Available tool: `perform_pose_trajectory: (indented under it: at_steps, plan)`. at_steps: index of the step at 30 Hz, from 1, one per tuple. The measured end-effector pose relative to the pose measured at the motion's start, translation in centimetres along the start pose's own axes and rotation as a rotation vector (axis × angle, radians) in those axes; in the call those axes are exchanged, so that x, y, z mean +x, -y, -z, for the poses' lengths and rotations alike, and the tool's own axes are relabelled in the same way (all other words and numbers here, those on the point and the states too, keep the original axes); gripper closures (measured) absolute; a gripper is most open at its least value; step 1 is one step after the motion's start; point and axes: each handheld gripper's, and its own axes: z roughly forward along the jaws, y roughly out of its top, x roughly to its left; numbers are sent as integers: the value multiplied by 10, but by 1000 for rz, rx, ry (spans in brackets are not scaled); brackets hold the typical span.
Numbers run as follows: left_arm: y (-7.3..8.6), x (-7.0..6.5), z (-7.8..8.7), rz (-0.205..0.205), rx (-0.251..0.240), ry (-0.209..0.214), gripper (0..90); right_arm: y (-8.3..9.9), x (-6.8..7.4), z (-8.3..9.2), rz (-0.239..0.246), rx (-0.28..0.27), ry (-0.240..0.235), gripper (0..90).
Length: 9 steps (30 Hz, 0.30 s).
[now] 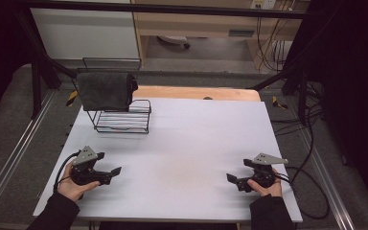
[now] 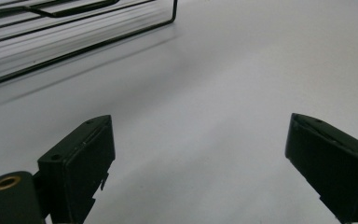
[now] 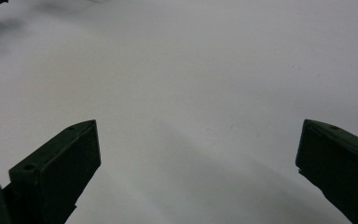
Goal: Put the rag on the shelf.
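A dark grey towel (image 1: 106, 89) hangs folded over the top rail of a black wire rack (image 1: 122, 120) at the back left of the white table (image 1: 191, 139). My left gripper (image 1: 115, 173) rests near the front left edge, held by a hand, jaws wide apart with nothing between them. In the left gripper view the gripper (image 2: 200, 158) points at bare table, with the wire rack's base (image 2: 74, 28) ahead to the left. My right gripper (image 1: 231, 180) sits near the front right, also open and empty; the right gripper view has the gripper (image 3: 198, 168) over plain white surface.
A wooden board edge (image 1: 196, 92) runs behind the table. Black frame bars (image 1: 43, 62) stand at the back left and right. Cables (image 1: 311, 191) trail off the table's right side. A wide stretch of bare white table lies between the two grippers.
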Motion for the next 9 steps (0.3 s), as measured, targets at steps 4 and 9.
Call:
perform_pose_trajectory:
  at_steps: [4, 9]
  plan:
    - [3, -2, 0, -17, 9, 8, 82, 2, -2, 1, -3, -4, 3, 7]
    - [4, -2, -1, -13, 12, 8, 82, 3, -2, 2, -3, -3, 7, 7]
